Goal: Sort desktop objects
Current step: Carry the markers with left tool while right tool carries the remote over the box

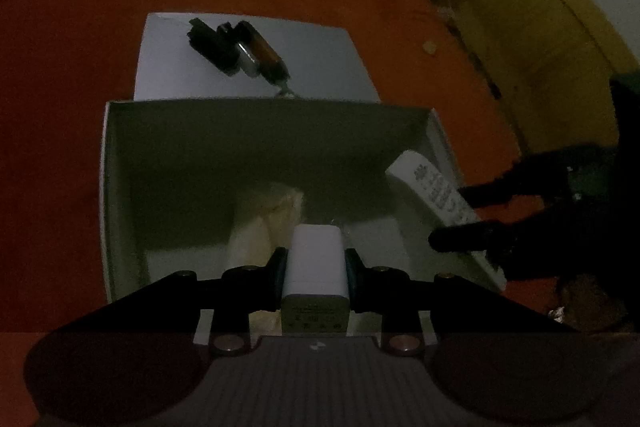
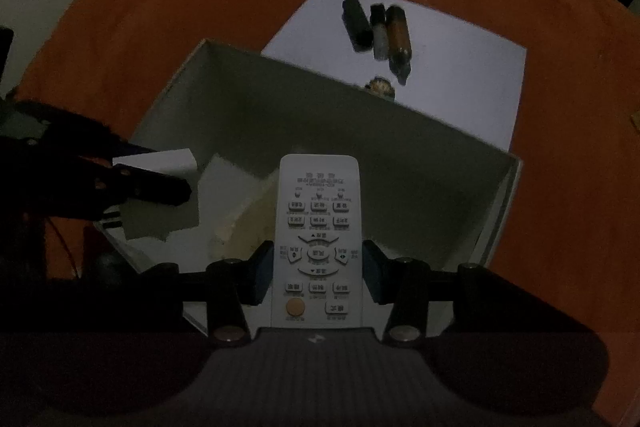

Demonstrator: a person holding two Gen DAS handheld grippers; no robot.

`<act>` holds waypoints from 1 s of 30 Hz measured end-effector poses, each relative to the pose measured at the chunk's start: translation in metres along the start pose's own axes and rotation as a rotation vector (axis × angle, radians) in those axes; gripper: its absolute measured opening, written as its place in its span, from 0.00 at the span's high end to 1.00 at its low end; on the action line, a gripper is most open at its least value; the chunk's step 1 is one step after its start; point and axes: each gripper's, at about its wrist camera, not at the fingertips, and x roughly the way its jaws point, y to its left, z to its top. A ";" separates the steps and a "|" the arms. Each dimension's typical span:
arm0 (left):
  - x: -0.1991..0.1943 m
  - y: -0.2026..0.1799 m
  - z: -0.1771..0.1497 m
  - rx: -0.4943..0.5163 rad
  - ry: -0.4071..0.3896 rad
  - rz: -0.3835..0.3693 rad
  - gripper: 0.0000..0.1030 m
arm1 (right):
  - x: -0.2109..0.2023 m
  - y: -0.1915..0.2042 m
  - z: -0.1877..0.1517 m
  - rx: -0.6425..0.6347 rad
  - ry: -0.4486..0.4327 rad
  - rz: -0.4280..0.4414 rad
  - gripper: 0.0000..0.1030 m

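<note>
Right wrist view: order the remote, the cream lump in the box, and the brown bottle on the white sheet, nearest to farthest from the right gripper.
1. Remote: clamped in the right gripper.
2. Cream lump: just left, inside the box.
3. Brown bottle: beyond the box, on the white sheet.

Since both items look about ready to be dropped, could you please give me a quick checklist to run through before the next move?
1. Left gripper grips the white charger block: ok.
2. Right gripper grips the remote control: ok.
3. Both items held over the open box: ok.
4. Box floor free for both: not ok, a pale crumpled item lies there.
5. The two grippers apart: ok.
6. Small bottles on the white sheet outside the box: ok.
</note>
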 end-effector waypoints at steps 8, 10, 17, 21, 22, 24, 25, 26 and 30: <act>0.020 0.008 -0.014 0.003 0.061 0.041 0.76 | 0.023 0.002 -0.016 -0.024 0.054 -0.003 0.52; 0.026 0.010 -0.015 0.008 0.071 0.046 0.76 | 0.029 0.002 -0.019 -0.030 0.066 -0.009 0.52; 0.042 0.017 -0.023 -0.006 0.097 0.071 0.76 | 0.053 0.003 -0.031 -0.036 0.089 -0.024 0.52; 0.053 0.018 -0.026 0.014 0.095 0.094 0.76 | 0.066 0.003 -0.038 -0.046 0.104 -0.034 0.52; 0.056 0.020 -0.027 0.020 0.092 0.102 0.76 | 0.068 0.003 -0.041 -0.053 0.108 -0.037 0.52; 0.061 0.022 -0.029 0.037 0.092 0.121 0.76 | 0.074 0.004 -0.046 -0.080 0.112 -0.056 0.52; 0.062 0.023 -0.029 0.037 0.091 0.132 0.76 | 0.077 0.003 -0.048 -0.088 0.117 -0.067 0.52; 0.064 0.025 -0.029 0.037 0.090 0.144 0.76 | 0.079 0.002 -0.050 -0.085 0.122 -0.071 0.52; 0.071 0.027 -0.029 0.054 0.097 0.157 0.76 | 0.088 -0.003 -0.054 -0.057 0.137 -0.072 0.52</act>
